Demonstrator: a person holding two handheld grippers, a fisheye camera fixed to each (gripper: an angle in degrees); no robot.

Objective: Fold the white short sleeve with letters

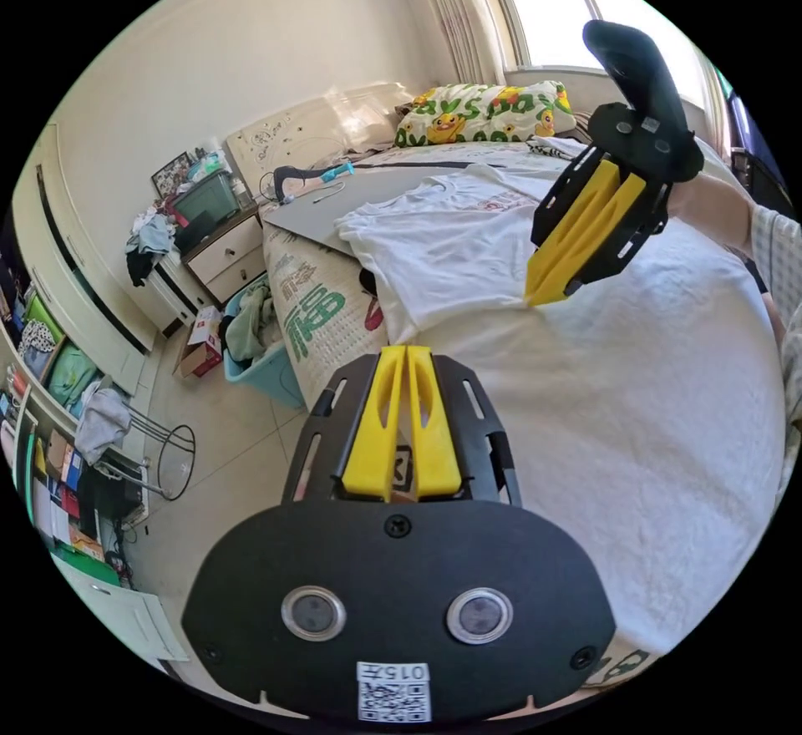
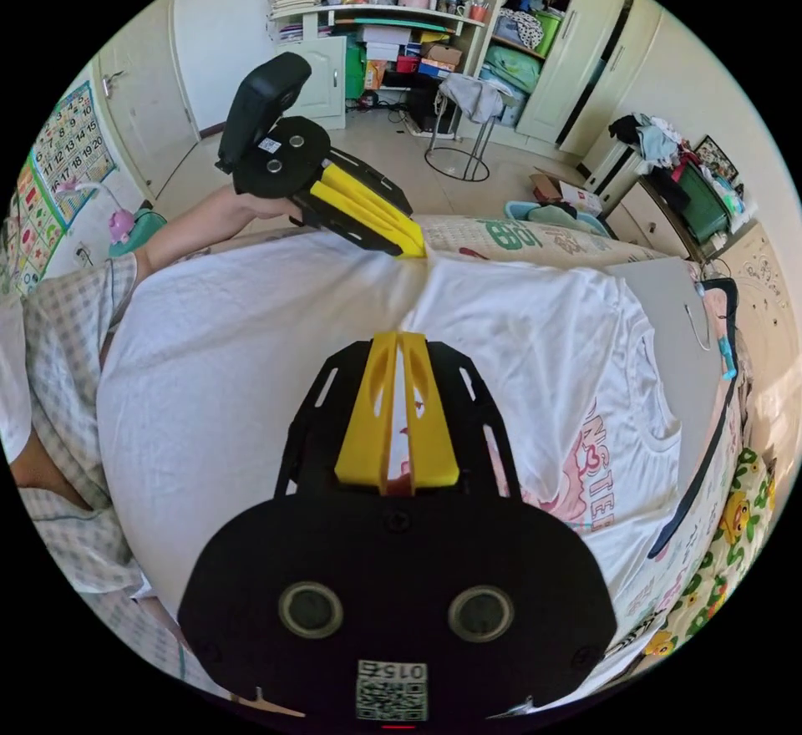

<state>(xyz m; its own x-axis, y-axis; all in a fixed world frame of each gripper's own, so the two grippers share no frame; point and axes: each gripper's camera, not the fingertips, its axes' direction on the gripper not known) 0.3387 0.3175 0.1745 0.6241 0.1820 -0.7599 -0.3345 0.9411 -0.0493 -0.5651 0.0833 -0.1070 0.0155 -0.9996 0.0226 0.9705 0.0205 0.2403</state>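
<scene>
The white short-sleeve shirt lies on the bed with its collar toward the pillow, and pink letters show on its chest. The lower half of the shirt is lifted and stretched toward the person. My left gripper is shut on the shirt's edge on the side near the floor; in the right gripper view the left gripper pinches that same edge. My right gripper is shut on the fabric, and in the left gripper view the right gripper grips the opposite side.
A grey board and a black hanger lie on the bed beside the shirt. A duck-print pillow sits at the head. Beside the bed stand a blue basket of clothes and a nightstand. A wire stool stands on the floor.
</scene>
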